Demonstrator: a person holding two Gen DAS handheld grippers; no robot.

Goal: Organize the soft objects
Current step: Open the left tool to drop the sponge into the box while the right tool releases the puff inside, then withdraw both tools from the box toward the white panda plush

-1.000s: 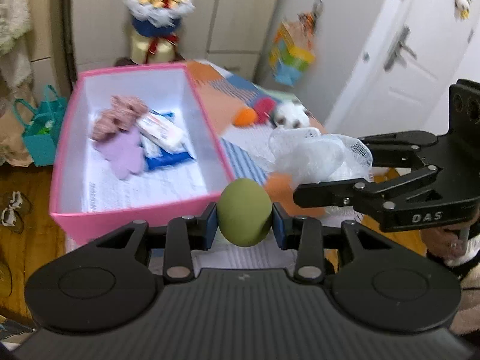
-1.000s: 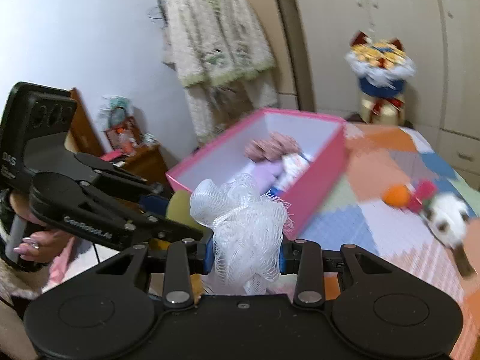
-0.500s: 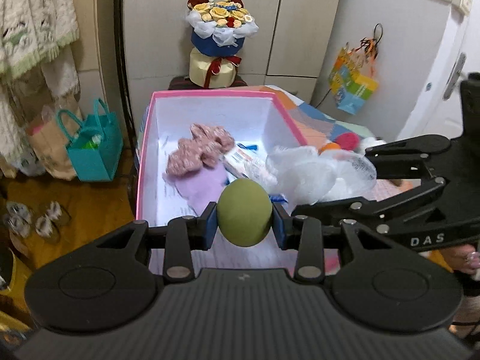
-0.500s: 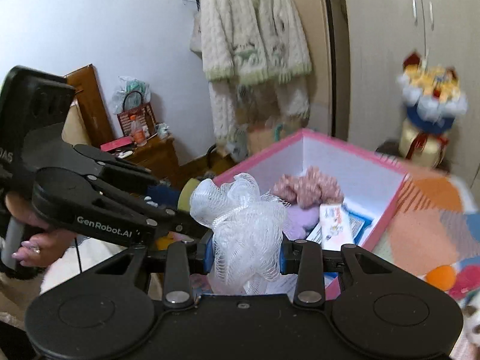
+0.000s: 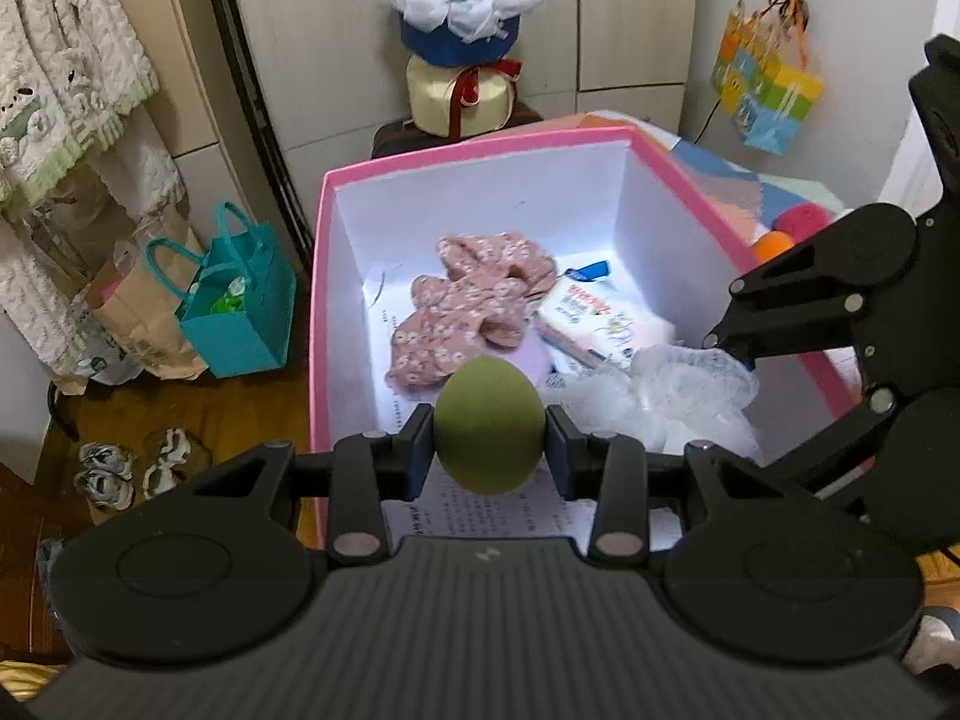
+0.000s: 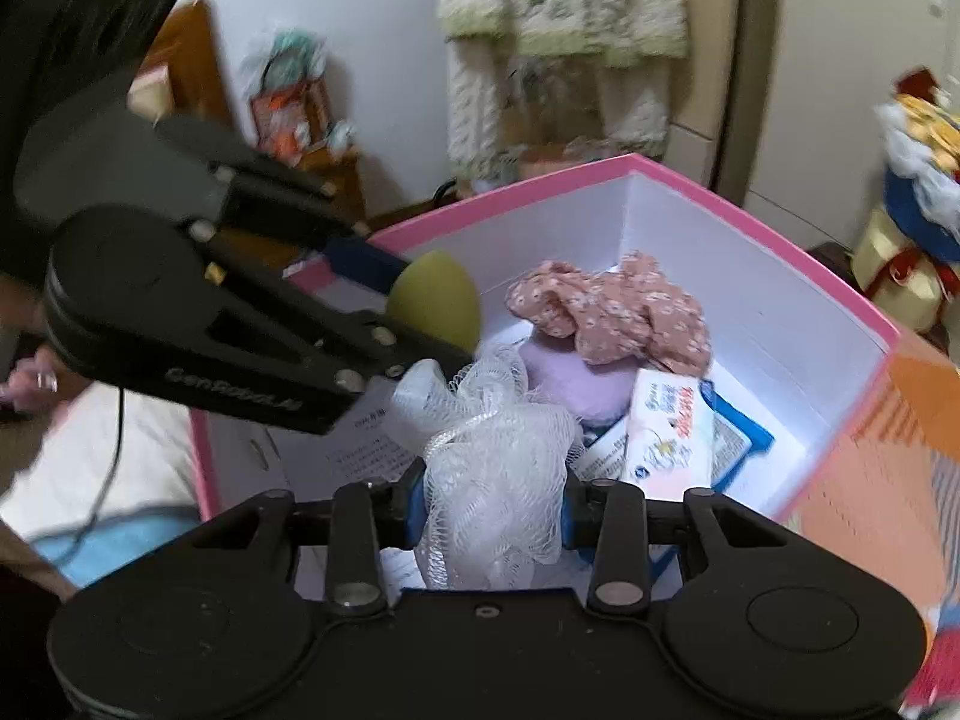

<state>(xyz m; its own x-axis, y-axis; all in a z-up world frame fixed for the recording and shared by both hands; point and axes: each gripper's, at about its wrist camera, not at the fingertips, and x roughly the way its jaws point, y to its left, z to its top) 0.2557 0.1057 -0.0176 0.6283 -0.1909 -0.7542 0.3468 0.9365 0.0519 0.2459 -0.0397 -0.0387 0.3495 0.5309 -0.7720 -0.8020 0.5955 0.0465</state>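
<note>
clamping a smooth green egg-shaped sponge (image 5: 489,425) — left gripper (image 5: 489,450); right gripper (image 6: 492,513) squeezes frilly white mesh pouf (image 6: 495,480).

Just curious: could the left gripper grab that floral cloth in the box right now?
Probably not yet. The left gripper is shut on the green sponge, so its jaws are full. The floral cloth lies uncovered in the pink box, open from above.
</note>
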